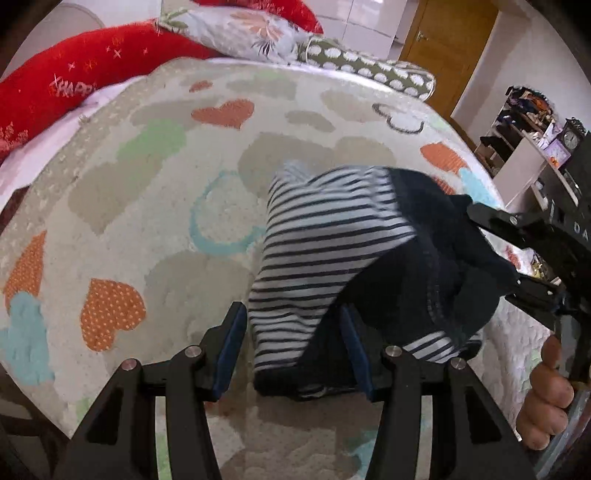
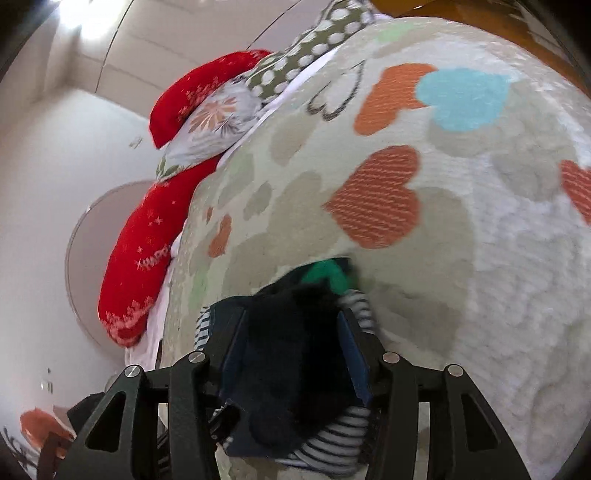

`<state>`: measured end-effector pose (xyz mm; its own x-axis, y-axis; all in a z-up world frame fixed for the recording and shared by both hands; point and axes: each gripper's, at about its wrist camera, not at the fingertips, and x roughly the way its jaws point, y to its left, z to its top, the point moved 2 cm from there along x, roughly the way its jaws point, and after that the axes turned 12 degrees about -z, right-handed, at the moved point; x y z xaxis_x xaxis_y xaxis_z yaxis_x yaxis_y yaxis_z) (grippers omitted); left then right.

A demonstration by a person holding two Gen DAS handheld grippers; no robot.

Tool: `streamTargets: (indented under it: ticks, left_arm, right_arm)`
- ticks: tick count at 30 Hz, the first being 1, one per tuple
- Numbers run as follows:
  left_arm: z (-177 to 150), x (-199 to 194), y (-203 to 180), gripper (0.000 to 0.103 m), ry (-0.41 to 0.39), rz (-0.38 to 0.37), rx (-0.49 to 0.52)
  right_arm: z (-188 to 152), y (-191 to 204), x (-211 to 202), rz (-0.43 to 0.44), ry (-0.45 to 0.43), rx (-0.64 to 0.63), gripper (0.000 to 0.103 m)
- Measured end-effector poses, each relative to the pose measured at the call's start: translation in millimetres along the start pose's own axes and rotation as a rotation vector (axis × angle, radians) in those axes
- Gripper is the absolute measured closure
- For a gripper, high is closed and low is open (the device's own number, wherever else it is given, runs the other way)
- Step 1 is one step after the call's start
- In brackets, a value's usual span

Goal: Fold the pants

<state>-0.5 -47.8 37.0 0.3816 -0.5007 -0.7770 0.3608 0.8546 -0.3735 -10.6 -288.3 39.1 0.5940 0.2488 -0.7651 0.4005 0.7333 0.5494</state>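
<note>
The pants (image 1: 332,243) are small, striped white and dark, with a dark navy waistband, bunched above the heart-patterned blanket (image 1: 147,184). My left gripper (image 1: 295,343) has its jaws set apart, with a striped fold of the pants lying between the blue pads; the pads do not press it. My right gripper (image 1: 506,254) comes in from the right and holds the dark waistband end. In the right wrist view the right gripper (image 2: 291,354) is shut on thick dark fabric of the pants (image 2: 291,365), with a green label (image 2: 327,275) showing beyond.
Red pillows (image 1: 74,81), a floral pillow (image 1: 236,31) and a dotted pillow (image 1: 369,66) line the far edge of the bed. A wooden door (image 1: 447,44) and shelves (image 1: 524,147) with a clock stand at the right, beyond the bed's edge.
</note>
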Motion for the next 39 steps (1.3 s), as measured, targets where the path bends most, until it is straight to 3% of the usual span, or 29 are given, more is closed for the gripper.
streamTargets:
  ticks: [4,10,12,16,19,21,27,39]
  left_arm:
    - [1.2,-21.9,1.7,0.05,-0.061,-0.001,-0.023]
    - [-3.8,-40.4,18.3,0.048,-0.084,0.032,-0.091]
    - [-4.9,-45.8,21.4,0.048,-0.094,0.038,-0.101]
    - [-3.9,-53.8,21.8,0.046,-0.113,0.07,-0.095]
    - [-3.9,-55.9,17.1,0.04,-0.115,0.089,-0.083]
    - [-4.4,-56.3,11.3,0.04,-0.118,0.108,-0.059]
    - [-5.8,-63.3,-14.5,0.039,-0.142,0.204,0.065]
    - [-10.3,-66.2,-45.7,0.039,-0.126,0.221,0.181]
  right_arm:
    - [-5.6,4.4,-35.4,-0.03,-0.104,-0.03,0.048]
    - [-38.1,41.0,-50.7,-0.178,-0.217,-0.244,0.048]
    - [-48.4,43.5,-38.5,-0.239,-0.202,-0.294,0.048]
    - [-55.8,21.1,-4.4,-0.327,-0.068,-0.265,0.042]
    - [-51.9,11.5,-12.6,-0.278,-0.058,-0.209,0.041]
    - [-48.7,9.1,-28.4,-0.248,-0.097,-0.189,0.041]
    - [-48.6,7.2,-60.8,-0.288,-0.24,-0.178,0.039]
    - [-57.1,-1.2,-70.2,-0.301,-0.241,-0.184,0.039]
